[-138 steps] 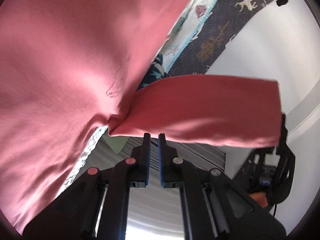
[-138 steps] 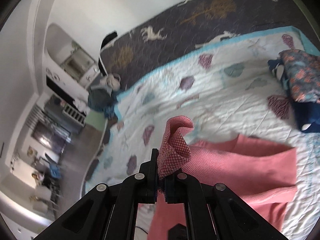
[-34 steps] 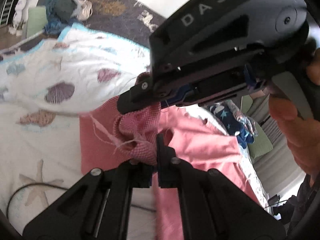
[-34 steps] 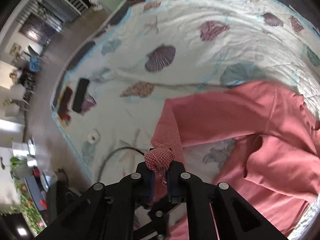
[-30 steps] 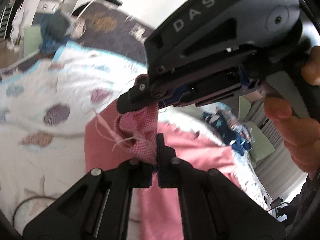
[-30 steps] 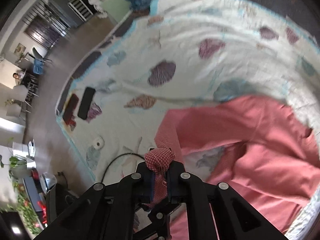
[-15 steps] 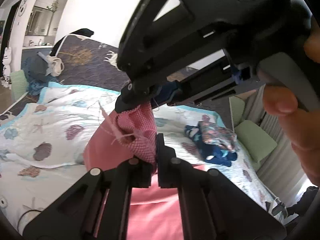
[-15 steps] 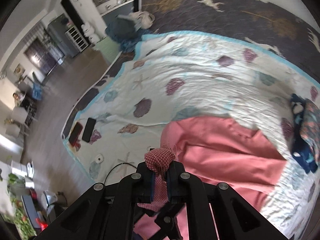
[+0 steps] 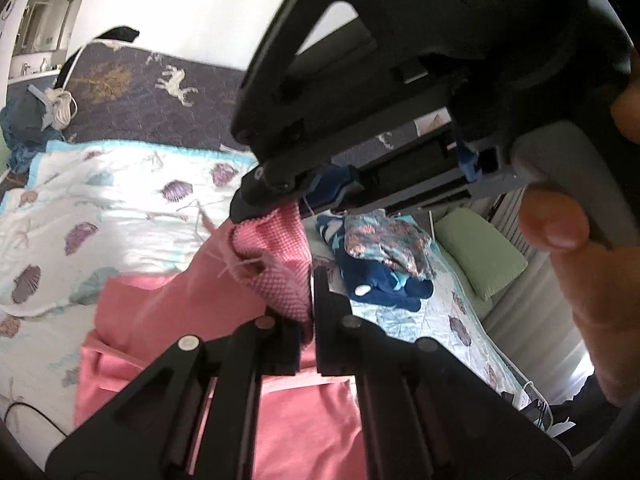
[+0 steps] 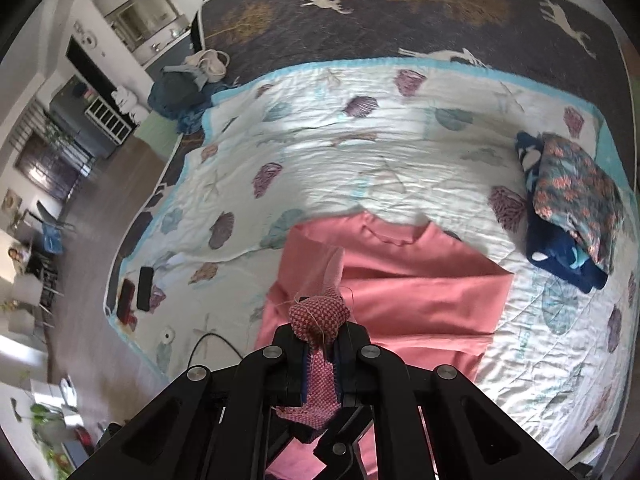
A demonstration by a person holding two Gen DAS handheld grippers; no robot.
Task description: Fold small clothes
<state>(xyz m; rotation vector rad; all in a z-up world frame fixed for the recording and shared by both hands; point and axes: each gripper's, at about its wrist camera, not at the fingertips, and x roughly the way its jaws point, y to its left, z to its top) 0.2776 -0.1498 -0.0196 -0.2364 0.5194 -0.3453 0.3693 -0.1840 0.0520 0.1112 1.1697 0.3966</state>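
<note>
1. The pink shirt (image 10: 392, 280) lies partly spread on the bed (image 10: 360, 152), its near edge lifted.
2. The left gripper (image 9: 312, 300) and right gripper (image 10: 322, 344) each have their jaws pinching bunched pink cloth, close together, probably to carry one edge over for a fold.
3. Only the right view shows the collar; only the left shows the right gripper's body and the hand (image 9: 580, 264).

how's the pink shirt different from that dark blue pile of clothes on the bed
The pink shirt is one plain colour; the dark blue pile is patterned. The shirt lies spread, one end pinched by the left tool and right tool; the pile sits bunched and untouched. Both rest on the seashell quilt.
</note>
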